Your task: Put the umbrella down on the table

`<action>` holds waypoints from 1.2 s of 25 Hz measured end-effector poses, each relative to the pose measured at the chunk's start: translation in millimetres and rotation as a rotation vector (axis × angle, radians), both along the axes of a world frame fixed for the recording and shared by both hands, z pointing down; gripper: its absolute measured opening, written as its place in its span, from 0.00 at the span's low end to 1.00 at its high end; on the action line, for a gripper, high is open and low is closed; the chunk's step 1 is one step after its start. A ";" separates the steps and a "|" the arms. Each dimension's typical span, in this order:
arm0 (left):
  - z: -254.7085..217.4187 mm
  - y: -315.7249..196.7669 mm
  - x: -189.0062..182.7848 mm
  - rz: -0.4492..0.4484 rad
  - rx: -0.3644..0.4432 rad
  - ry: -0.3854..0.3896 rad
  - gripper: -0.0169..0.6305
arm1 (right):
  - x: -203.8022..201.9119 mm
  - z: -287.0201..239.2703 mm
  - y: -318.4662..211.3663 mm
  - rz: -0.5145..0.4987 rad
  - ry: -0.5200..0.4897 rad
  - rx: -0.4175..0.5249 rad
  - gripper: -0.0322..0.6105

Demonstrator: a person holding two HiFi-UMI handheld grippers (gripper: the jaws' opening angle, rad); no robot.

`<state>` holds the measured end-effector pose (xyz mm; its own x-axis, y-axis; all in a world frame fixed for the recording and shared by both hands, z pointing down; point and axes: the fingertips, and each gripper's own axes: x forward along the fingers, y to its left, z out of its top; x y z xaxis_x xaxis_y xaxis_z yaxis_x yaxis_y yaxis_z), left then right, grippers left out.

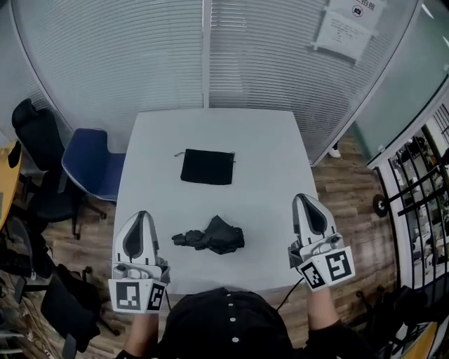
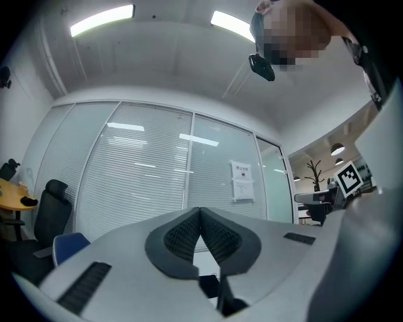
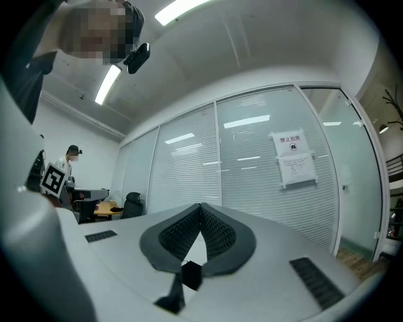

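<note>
In the head view the near edge of the table point(image 1: 210, 126) is hidden behind the person's dark top point(image 1: 224, 326). The notice point(image 1: 344, 31) on the glass wall point(image 1: 140, 56) is too small to read; a second sheet point(image 1: 361, 7) above it is cut by the top edge. In the right gripper view the right hand-held gripper point(image 3: 201, 206) covers most of the table, and the dark scrap point(image 3: 191, 275) under its jaws is too small to name.

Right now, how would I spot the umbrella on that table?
Find the white table before the glass wall. Of two black things on it, the umbrella lies nearer the person. It is a lumpy folded bundle; the pouch beyond it is a flat rectangle.
</note>
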<state>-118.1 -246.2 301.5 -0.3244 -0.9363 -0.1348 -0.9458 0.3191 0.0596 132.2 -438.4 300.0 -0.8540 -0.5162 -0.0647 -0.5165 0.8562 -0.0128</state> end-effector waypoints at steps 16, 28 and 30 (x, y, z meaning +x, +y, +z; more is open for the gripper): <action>-8.7 7.6 -26.5 -0.061 -0.005 -0.018 0.05 | 39.0 1.8 -18.0 0.108 -0.008 0.015 0.10; 6.3 9.4 -31.4 -0.086 -0.042 -0.012 0.05 | 50.1 20.4 -26.6 0.151 0.002 -0.004 0.10; 7.7 7.6 -30.5 -0.086 -0.045 -0.009 0.05 | 48.4 20.6 -28.8 0.151 0.003 -0.002 0.10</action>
